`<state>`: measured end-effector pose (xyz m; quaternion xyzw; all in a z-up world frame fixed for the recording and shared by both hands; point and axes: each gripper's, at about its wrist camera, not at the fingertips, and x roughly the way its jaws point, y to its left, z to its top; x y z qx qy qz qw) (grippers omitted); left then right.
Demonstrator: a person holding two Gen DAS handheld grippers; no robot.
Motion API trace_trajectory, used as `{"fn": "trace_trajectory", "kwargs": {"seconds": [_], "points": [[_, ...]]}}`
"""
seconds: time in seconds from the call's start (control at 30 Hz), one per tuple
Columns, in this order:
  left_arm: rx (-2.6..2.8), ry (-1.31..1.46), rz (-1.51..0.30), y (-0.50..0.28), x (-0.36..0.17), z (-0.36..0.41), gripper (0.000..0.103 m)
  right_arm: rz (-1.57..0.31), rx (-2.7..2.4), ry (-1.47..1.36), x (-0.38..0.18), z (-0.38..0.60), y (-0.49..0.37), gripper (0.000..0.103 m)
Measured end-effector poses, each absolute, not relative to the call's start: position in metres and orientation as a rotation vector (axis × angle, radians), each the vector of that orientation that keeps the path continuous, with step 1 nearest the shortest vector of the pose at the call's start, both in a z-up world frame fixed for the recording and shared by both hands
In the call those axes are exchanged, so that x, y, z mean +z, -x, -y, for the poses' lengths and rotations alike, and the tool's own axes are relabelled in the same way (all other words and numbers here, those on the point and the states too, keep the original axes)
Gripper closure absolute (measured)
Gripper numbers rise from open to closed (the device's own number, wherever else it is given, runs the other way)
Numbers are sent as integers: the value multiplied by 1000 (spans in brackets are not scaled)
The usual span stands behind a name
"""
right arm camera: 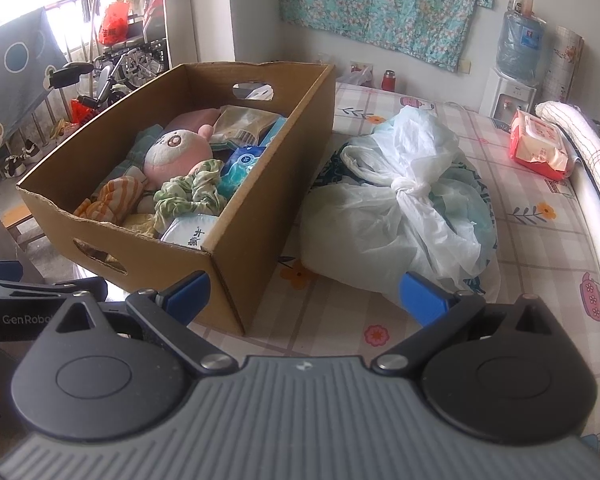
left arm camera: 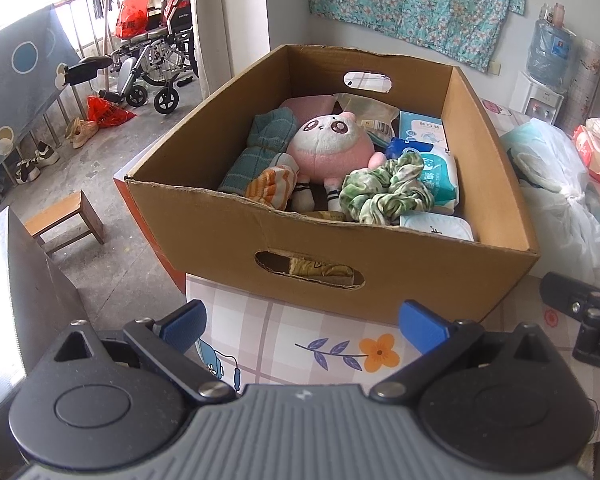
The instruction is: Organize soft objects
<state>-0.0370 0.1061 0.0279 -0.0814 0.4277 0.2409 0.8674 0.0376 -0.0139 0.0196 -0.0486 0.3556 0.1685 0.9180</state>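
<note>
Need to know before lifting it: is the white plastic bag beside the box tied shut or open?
Tied shut. The bag has its handles knotted on top, with no open mouth showing.

I see soft daylight from the blown-out balcony (left arm camera: 100, 8) at upper left; focus sharp, fisheye edges bent, corners dark.

Brown cardboard box (left arm camera: 332, 256) on a pale checked tablecloth (left arm camera: 300, 332) with orange and purple flower prints. Inside: pink-and-white plush toy (left arm camera: 332, 144), teal knit cloth (left arm camera: 260, 148), green-and-white mottled scrunchie (left arm camera: 384, 190), orange-and-white striped fabric (left arm camera: 270, 186), blue-and-white tissue packs (left arm camera: 424, 132). White translucent plastic bag (right arm camera: 400, 208) beside box. Turquoise floral cloth (right arm camera: 380, 4) on wall. Gripper pads (left arm camera: 186, 322) blue, bodies black.
</note>
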Motion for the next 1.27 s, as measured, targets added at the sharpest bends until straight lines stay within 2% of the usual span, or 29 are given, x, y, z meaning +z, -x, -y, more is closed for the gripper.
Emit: {"fn": "trace_trajectory", "kwargs": {"seconds": [1.27], "points": [[503,176,-901,39,23,-108,0,-743,348,96,16,13,-37,1]]}}
